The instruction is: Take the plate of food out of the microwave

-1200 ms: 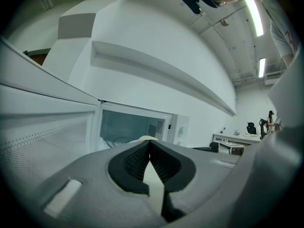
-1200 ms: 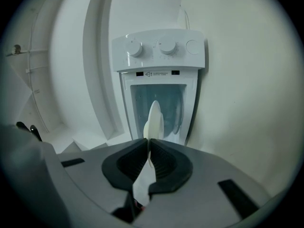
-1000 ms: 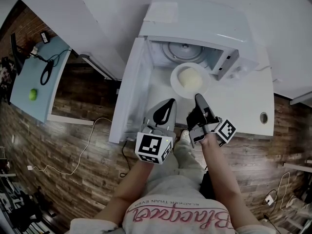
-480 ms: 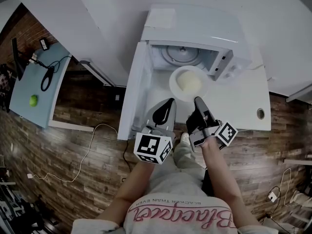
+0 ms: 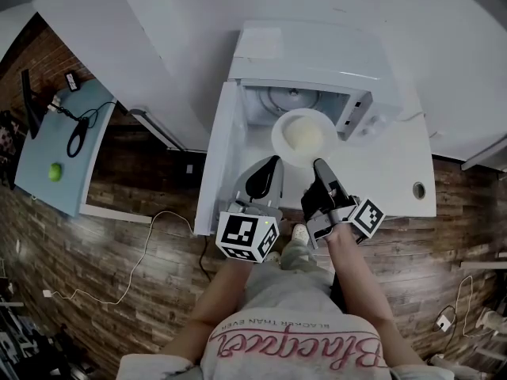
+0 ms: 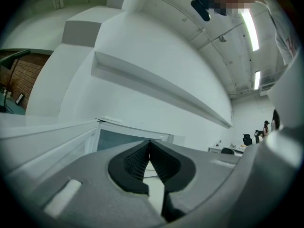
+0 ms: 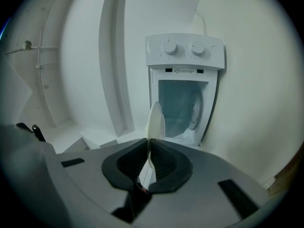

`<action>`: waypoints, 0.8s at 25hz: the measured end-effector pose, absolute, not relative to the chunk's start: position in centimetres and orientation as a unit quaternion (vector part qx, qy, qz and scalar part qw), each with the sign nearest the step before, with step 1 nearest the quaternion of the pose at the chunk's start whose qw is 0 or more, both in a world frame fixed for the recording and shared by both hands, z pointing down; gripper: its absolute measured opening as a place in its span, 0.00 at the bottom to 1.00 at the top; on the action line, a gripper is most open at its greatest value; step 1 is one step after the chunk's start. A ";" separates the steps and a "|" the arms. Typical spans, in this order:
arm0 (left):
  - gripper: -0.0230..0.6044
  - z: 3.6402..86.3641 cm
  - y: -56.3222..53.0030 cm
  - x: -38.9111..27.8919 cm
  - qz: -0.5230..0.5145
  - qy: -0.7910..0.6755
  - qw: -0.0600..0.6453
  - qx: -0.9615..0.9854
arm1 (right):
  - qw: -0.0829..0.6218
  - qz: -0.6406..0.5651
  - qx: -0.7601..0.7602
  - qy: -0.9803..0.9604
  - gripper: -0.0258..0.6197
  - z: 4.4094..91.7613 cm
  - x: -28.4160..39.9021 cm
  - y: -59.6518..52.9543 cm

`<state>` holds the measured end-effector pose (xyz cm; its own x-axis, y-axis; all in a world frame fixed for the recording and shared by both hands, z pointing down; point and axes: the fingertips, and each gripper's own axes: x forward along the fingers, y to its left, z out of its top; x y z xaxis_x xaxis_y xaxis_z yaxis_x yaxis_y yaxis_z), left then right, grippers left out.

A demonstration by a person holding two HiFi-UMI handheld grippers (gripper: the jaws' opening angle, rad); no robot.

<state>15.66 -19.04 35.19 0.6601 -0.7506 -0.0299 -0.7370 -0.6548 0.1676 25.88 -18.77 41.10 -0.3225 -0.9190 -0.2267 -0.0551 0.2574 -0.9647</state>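
A white microwave (image 5: 313,50) stands on a white surface (image 5: 388,180), its door (image 5: 215,161) swung wide to the left. A white plate (image 5: 280,137) of pale food (image 5: 305,135) sits at its mouth, partly out of the cavity. The right hand-held gripper (image 5: 317,163) meets the plate's near rim, seemingly pinching it. The left hand-held gripper (image 5: 274,161) hovers just beside, apart from the plate.

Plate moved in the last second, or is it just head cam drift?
No clear move. The plate, clamped in the right gripper, sits just outside the microwave opening as before; the whole view shifted with it.
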 end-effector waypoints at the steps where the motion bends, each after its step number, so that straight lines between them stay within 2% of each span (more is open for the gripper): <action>1: 0.05 35.2 -19.2 15.7 -0.049 -0.411 0.070 0.908 | 0.446 -0.482 -0.371 0.657 0.08 40.9 25.9 -19.0; 20: 0.05 33.5 -21.5 15.4 -0.071 -0.426 0.060 0.900 | 0.444 -0.484 -0.352 0.666 0.08 38.0 27.1 -20.5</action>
<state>15.40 -21.49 33.49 0.6261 -0.7758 -0.0779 -0.7588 -0.6293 0.1681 27.10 -20.53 38.04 -0.3573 -0.8996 -0.2511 -0.0393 0.2831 -0.9583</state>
